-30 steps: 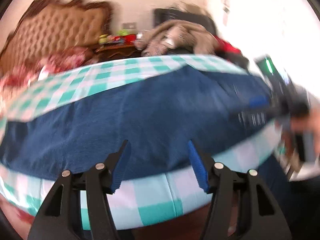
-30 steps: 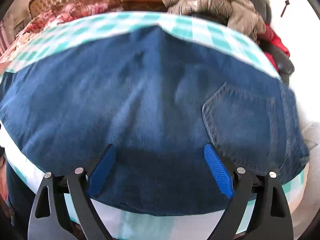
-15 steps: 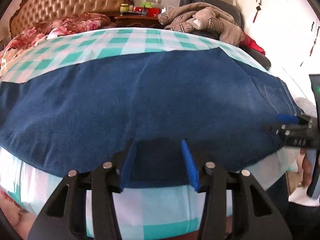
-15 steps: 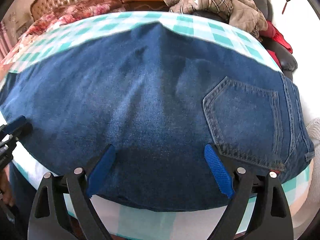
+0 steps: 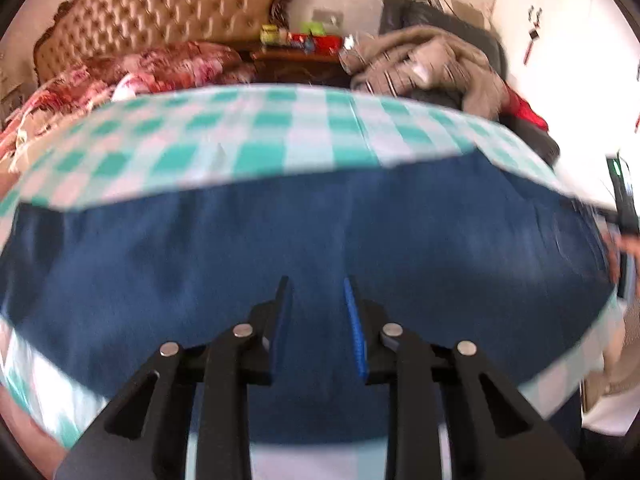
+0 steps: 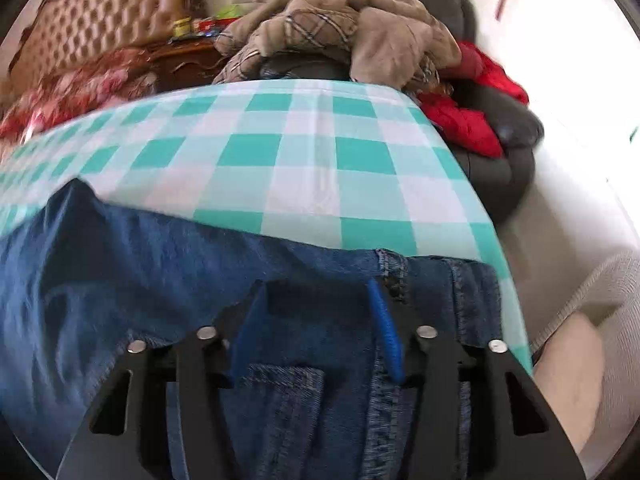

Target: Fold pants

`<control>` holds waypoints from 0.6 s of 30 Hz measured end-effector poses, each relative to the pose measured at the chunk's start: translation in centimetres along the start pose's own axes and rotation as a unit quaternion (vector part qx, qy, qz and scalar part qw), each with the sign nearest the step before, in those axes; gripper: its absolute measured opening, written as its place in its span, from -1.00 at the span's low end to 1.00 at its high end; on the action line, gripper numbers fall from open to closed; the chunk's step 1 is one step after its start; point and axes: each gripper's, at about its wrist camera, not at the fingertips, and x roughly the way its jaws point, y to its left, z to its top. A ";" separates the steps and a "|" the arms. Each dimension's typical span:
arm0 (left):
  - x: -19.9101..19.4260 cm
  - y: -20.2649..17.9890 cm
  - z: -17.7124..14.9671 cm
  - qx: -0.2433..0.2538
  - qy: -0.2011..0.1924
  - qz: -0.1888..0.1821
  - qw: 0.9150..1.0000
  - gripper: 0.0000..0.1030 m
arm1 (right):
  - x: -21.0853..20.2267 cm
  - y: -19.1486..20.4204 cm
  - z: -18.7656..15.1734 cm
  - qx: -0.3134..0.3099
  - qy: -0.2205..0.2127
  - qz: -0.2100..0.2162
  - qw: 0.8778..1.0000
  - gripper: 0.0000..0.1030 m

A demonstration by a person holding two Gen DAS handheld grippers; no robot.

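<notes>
Dark blue jeans (image 5: 320,240) lie flat across a table with a green and white checked cloth (image 5: 256,136). My left gripper (image 5: 316,292) hovers low over the jeans' near middle, its jaws narrowed but still apart, holding nothing. My right gripper (image 6: 316,296) is over the waistband end of the jeans (image 6: 160,272), near the far seam (image 6: 394,276) and above a back pocket (image 6: 288,392). Its jaws are partly open and empty. The right gripper's body also shows at the left wrist view's right edge (image 5: 624,204).
A tufted headboard (image 5: 160,20) and a red floral quilt (image 5: 132,72) lie beyond the table. A dark chair piled with beige and plaid clothes (image 6: 344,28) and a red garment (image 6: 472,108) stands at the back right. The checked cloth (image 6: 304,168) ends near the right.
Both grippers moved forward over the jeans and narrowed their jaws. The right gripper shifted right to the waistband, past the pocket. The left gripper went deeper over the jeans' middle.
</notes>
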 end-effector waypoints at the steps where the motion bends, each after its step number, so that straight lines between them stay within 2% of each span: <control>1: 0.7 0.0 1.4 0.003 -0.003 0.000 1.000 -0.49 | 0.0 0.4 -0.2 -0.011 0.002 -0.013 1.000 -0.12; 3: 2.2 -0.2 3.3 0.012 -0.002 -0.010 1.000 -0.48 | 0.3 0.9 -0.4 -0.013 0.000 -0.030 0.999 -0.12; 5: 5.1 0.0 5.3 -0.003 0.017 -0.040 0.999 -0.48 | 0.5 1.3 -0.8 -0.011 -0.007 -0.043 0.999 -0.11; 9: 9.5 1.5 6.7 -0.014 0.062 -0.010 0.998 -0.49 | 0.6 1.1 -1.0 -0.007 -0.004 -0.048 0.999 -0.10; 10: 10.0 2.8 6.6 -0.032 0.064 -0.007 0.997 -0.67 | 0.6 0.9 -1.1 -0.006 -0.005 -0.044 0.999 -0.10; 11: 9.9 3.9 6.7 -0.046 0.064 -0.018 0.997 -0.83 | 0.6 0.9 -1.1 -0.006 -0.005 -0.043 0.999 -0.10; 12: 9.7 5.2 6.6 -0.058 0.067 -0.024 0.996 -0.85 | 0.6 0.9 -1.1 -0.006 -0.005 -0.043 0.999 -0.10; 15: 8.4 9.5 6.3 -0.096 0.057 0.036 0.993 -0.81 | 0.6 1.1 -1.0 -0.009 -0.003 -0.049 0.999 -0.09; 16: 7.9 12.1 5.8 -0.131 0.058 0.040 0.989 -0.81 | 0.6 1.2 -1.1 -0.008 -0.002 -0.050 0.999 -0.09; 18: 7.1 15.6 5.1 -0.170 0.058 0.027 0.983 -0.96 | 0.6 1.3 -1.0 -0.009 0.000 -0.052 0.999 -0.09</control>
